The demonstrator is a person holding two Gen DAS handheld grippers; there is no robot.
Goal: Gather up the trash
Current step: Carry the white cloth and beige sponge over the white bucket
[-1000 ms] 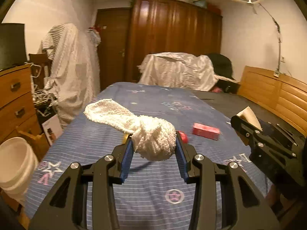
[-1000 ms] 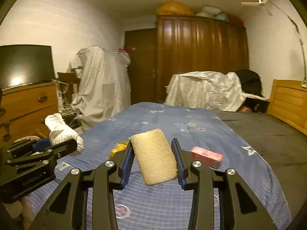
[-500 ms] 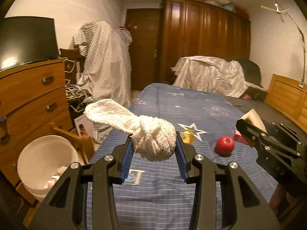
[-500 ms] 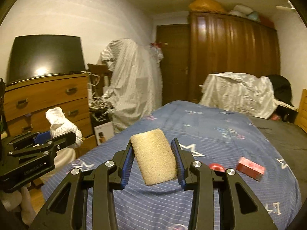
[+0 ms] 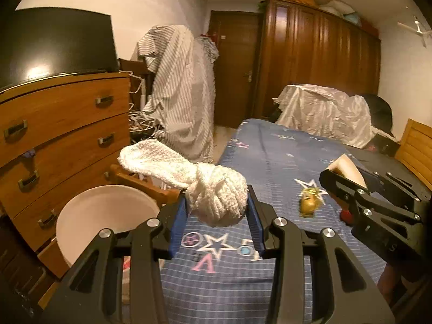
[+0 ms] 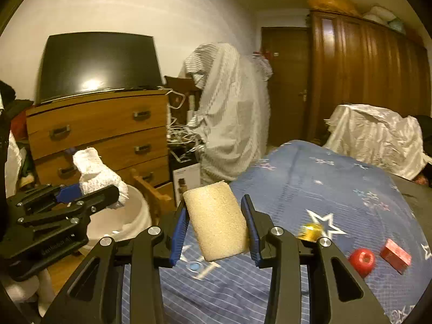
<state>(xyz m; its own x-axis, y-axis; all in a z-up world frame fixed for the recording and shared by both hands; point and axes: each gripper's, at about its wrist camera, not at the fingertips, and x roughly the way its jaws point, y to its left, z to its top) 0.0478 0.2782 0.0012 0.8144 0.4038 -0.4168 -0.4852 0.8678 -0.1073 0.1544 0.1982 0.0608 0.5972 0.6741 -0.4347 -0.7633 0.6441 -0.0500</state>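
Left wrist view: my left gripper (image 5: 217,210) is closed on the knotted white cloth (image 5: 216,199); its loose end sticks out to the upper left.
Bucket: the white bucket (image 5: 81,216), lower left of the frame, is open on top, between the dresser (image 5: 62,124) and the bed (image 5: 283,162).
Step in hand: I judge it is carrying both pieces over the bucket mouth; release only when the cloth hangs fully inside the rim.
Right wrist view: my right gripper (image 6: 217,226) holds the beige sponge (image 6: 217,224) tilted between its pads.
Edges: a wooden chair corner (image 6: 147,189) stands just beside the bucket rim, so I come from above.
Open room: the bed centre is free; a yellow wrapper (image 6: 310,230), red ball (image 6: 361,260) and red box (image 6: 395,251) lie lower right, still to collect.
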